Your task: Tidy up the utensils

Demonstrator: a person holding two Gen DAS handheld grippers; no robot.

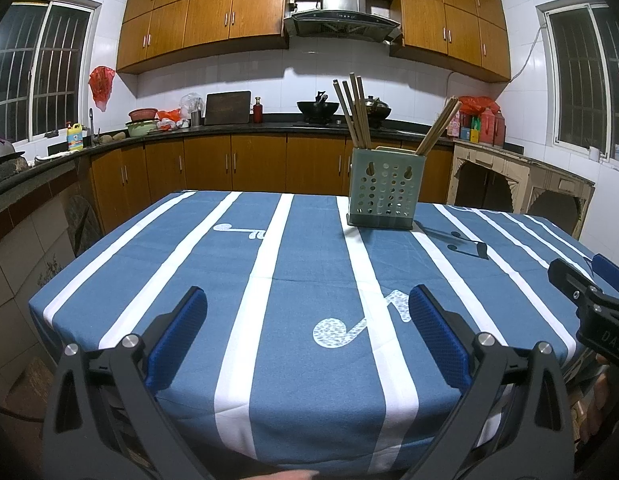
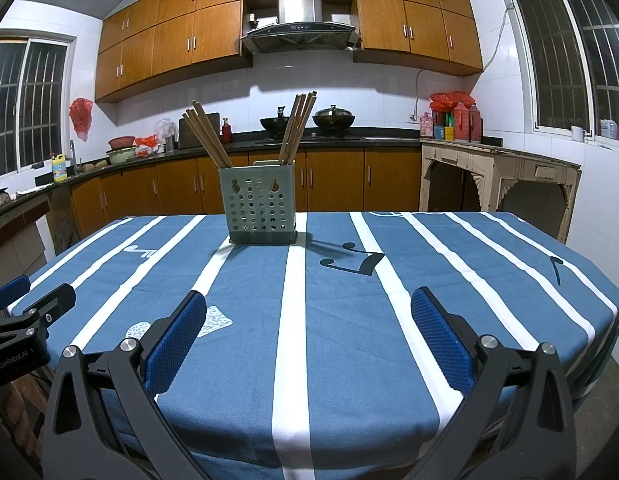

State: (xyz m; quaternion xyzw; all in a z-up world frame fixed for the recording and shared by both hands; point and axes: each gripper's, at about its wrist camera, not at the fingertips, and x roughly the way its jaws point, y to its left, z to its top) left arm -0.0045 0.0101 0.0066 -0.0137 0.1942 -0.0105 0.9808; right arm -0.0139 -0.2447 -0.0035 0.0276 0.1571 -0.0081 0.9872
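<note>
Left gripper (image 1: 307,312), right gripper (image 2: 308,312) — both spread wide, empty, over near table edge. Chopsticks (image 2: 213,136) stand in two bunches inside green holder (image 2: 261,208), far centre on tablecloth (image 2: 389,340). No loose utensils visible — fits pre-sorting or finished state.

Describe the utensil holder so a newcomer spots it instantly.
Start at the table with the blue white-striped tablecloth. Toward its far edge stands the grey-green perforated plastic utensil holder. Nothing else stands on the cloth, and two bundles of wooden chopsticks splay from it.
</note>
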